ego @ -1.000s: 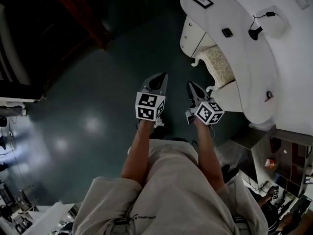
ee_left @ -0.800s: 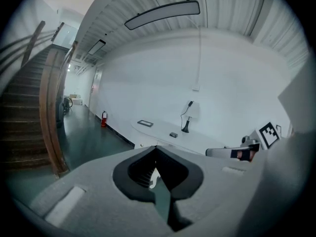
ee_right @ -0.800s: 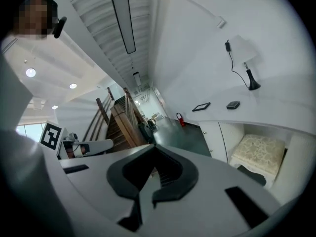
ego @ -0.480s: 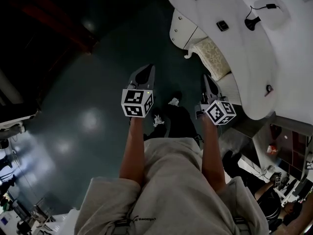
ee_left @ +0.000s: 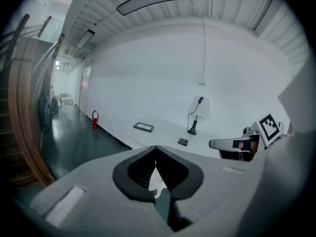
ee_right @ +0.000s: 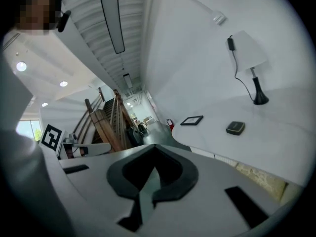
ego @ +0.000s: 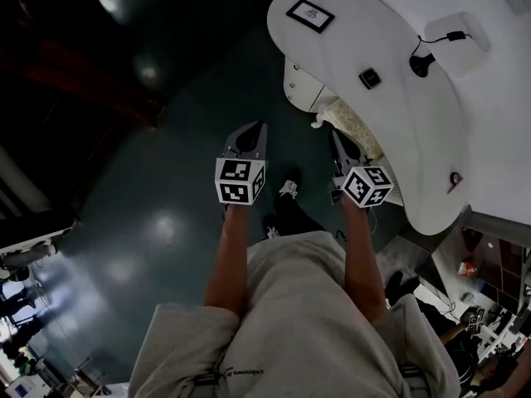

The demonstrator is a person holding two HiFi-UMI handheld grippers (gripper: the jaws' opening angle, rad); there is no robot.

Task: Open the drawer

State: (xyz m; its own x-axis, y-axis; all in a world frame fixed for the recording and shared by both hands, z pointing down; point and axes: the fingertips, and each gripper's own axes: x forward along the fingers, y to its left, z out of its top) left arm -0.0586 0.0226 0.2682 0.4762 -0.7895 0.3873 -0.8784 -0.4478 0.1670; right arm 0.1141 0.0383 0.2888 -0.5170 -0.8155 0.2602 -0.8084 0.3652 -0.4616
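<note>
Both tools are closed and empty: left tool (ego: 255,131) at 12 o'clock, right tool (ego: 338,139) at 1. Farther, at 1 o'clock, the drawer (ego: 300,85) sits shut under the white desk (ego: 390,131). Best to step closer and open one tool before reaching its front.

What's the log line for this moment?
left gripper: closed, empty | right gripper: closed, empty | drawer: untouched, both grippers short of it
</note>
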